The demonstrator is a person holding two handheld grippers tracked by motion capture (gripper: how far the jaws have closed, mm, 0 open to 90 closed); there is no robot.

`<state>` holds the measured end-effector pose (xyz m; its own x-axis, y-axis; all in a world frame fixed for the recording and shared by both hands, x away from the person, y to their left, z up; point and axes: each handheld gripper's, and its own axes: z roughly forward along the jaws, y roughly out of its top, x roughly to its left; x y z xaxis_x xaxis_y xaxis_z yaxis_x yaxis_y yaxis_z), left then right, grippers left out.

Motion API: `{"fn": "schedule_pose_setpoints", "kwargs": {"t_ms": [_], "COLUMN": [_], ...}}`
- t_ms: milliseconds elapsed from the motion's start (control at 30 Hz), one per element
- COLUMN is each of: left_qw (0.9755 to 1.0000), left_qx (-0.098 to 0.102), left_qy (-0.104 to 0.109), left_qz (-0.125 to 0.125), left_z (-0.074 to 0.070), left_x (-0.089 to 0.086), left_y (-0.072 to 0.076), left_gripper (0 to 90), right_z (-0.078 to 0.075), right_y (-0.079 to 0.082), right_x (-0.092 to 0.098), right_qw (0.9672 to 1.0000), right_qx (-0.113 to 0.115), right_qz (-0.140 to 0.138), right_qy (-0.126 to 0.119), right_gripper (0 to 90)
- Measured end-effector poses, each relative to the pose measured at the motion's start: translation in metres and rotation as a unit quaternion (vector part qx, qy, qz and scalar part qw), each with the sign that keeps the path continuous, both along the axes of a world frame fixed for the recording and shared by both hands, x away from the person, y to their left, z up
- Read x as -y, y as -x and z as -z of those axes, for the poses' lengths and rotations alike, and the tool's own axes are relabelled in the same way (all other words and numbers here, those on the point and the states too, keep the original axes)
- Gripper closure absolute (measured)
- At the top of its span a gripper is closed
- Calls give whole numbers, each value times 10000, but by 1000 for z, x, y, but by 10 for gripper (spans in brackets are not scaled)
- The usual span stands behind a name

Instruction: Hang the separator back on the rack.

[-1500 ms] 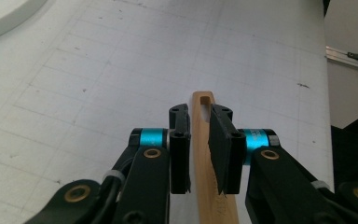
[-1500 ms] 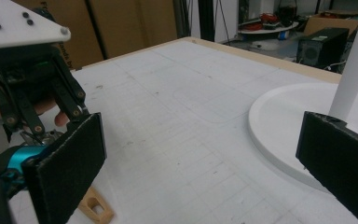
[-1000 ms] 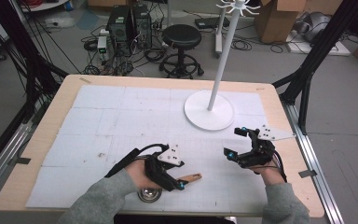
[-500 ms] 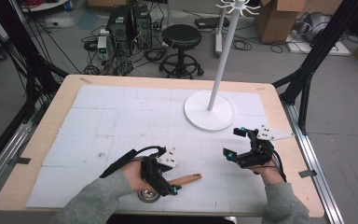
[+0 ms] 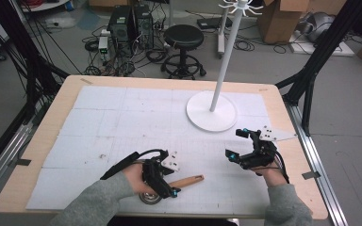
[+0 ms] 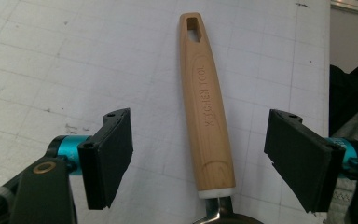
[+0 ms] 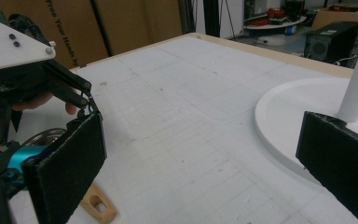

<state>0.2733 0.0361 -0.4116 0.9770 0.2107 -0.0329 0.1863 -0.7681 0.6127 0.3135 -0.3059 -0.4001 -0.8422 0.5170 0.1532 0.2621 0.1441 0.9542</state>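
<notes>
The left tongs [image 5: 169, 184], in a grey-sleeved hand low at the near edge, point right, and their black jaws, which have just been opening and then closing a little, stand wide apart. The right tongs [image 5: 238, 143] hover, angled leftward, jaws spread wide.

The kitchen tool's pale wooden handle [image 6: 206, 109] looks smooth and matt, with embossed lettering, ending in shiny metal [image 6: 220, 213]. The white gridded paper-like mat [image 5: 136, 125] is matt and scuffed over the light wooden worktop [image 5: 56, 101].
</notes>
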Motion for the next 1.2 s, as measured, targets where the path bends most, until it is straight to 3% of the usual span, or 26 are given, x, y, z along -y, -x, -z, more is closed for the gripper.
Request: {"fn": "schedule_pose_setpoints", "kwargs": {"t_ms": [167, 367, 633, 833, 1000, 1200], "left_qw": [9999, 9992, 9986, 9973, 9961, 9955], "left_qx": [67, -84, -90, -183, -141, -166], "left_qy": [-155, -385, -513, -701, -867, -934], "left_qz": [6, -72, -92, -87, -59, -55], "left_z": [1, 2, 4, 5, 6, 5], "left_x": [0, 0, 2, 2, 2, 2], "left_y": [0, -3, 0, 1, 4, 5], "left_gripper": [312, 368, 473, 517, 543, 569], "right_z": [0, 0, 1, 1, 1, 1], "right_y": [0, 0, -1, -1, -1, -1], "right_x": [0, 0, 0, 0, 0, 0], "right_qw": [10000, 10000, 10000, 10000, 10000, 10000], "right_qx": [-18, -21, -14, -19, -11, -24], "right_qz": [-13, -22, -15, -16, -16, -16], "right_qy": [-16, -20, -18, -20, -26, -19], "right_gripper": [7, 7, 7, 7, 7, 7]}}
